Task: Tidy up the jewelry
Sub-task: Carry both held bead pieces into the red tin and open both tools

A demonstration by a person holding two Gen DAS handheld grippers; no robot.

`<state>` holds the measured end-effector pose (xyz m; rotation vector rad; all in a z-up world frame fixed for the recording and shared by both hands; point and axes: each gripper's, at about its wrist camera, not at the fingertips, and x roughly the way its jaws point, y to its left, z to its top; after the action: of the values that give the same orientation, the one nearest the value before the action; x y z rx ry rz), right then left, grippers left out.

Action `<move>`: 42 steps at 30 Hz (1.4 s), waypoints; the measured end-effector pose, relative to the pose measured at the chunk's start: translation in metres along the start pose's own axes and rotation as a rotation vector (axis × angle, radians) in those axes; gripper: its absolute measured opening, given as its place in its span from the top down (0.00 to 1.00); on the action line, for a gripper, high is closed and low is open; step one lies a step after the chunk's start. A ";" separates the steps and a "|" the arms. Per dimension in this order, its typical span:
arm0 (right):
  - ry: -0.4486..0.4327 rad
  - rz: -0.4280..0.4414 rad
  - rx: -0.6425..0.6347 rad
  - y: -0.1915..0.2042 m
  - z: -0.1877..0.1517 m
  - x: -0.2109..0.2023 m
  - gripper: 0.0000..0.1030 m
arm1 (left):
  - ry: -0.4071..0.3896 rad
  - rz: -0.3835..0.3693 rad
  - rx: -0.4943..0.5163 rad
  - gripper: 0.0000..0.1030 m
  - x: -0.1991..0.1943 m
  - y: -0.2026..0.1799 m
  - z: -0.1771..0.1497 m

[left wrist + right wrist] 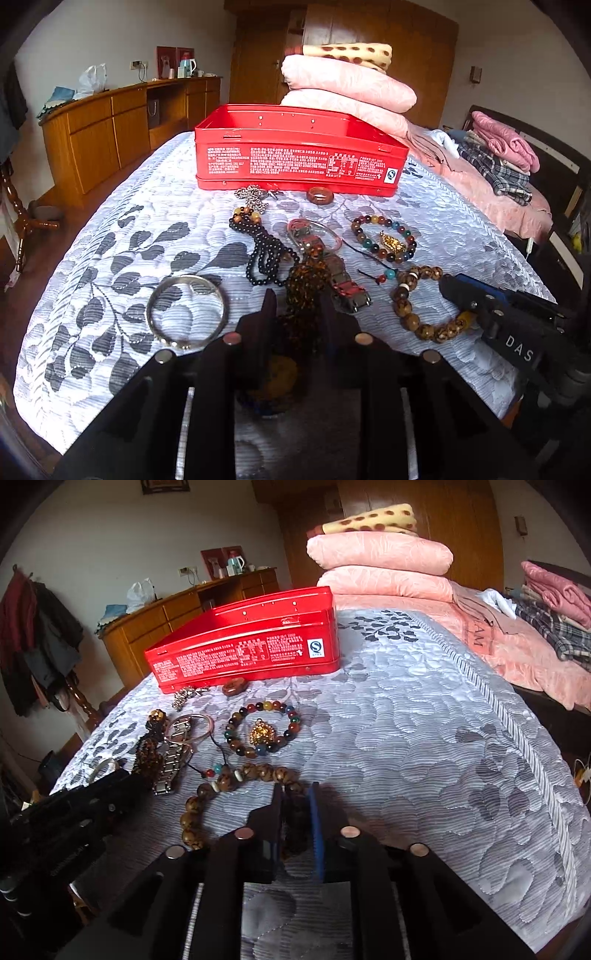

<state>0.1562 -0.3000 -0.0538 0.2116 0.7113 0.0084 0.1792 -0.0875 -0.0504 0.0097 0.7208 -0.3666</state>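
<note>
Already in your tongs: your left tongs are clamped on the dark amber bead strand, and your right tongs are pinched on the near side of the brown wooden bead bracelet; both pieces rest on the bed, not yet lifted.
Close by on your left: the silver bangle lies untouched just beside the left tongs.
Middle of the spread: you have the metal link watch, the black bead necklace and the multicolour bead bracelet with its gold charm, all loose on the quilt.
Farther out: a silver chain and a brown ring sit just in front of the box.
Farthest: the red tin box stands open; what shows of its inside looks empty, though you cannot see the floor of it.
Progress: you appear to be at the start, with every visible piece left to move into the box.
</note>
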 end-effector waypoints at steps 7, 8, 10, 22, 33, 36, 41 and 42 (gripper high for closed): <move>0.000 -0.016 -0.028 0.002 0.002 0.003 0.88 | -0.010 0.040 0.040 0.80 0.005 -0.010 -0.001; 0.000 -0.011 -0.024 0.001 0.002 0.002 0.89 | -0.009 0.036 0.039 0.80 0.004 -0.010 -0.001; 0.001 0.012 -0.004 -0.001 0.003 0.001 0.89 | -0.015 0.009 0.009 0.82 0.001 -0.005 0.001; -0.097 0.055 -0.046 0.011 0.045 -0.024 0.89 | -0.115 -0.085 -0.054 0.97 -0.027 0.011 0.035; -0.206 0.098 -0.082 0.014 0.123 -0.031 0.89 | -0.227 -0.106 -0.048 0.97 -0.035 0.018 0.106; -0.225 0.128 -0.080 0.015 0.148 -0.021 0.89 | -0.256 -0.119 -0.037 0.97 -0.024 0.015 0.140; -0.220 0.187 -0.061 0.015 0.183 0.005 0.89 | -0.247 -0.155 -0.041 0.97 0.006 0.013 0.182; -0.218 0.190 -0.057 0.014 0.188 0.011 0.89 | -0.237 -0.159 -0.045 0.97 0.015 0.013 0.190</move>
<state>0.2879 -0.3211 0.0806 0.2208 0.4711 0.1841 0.3158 -0.1056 0.0813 -0.1329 0.4964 -0.4946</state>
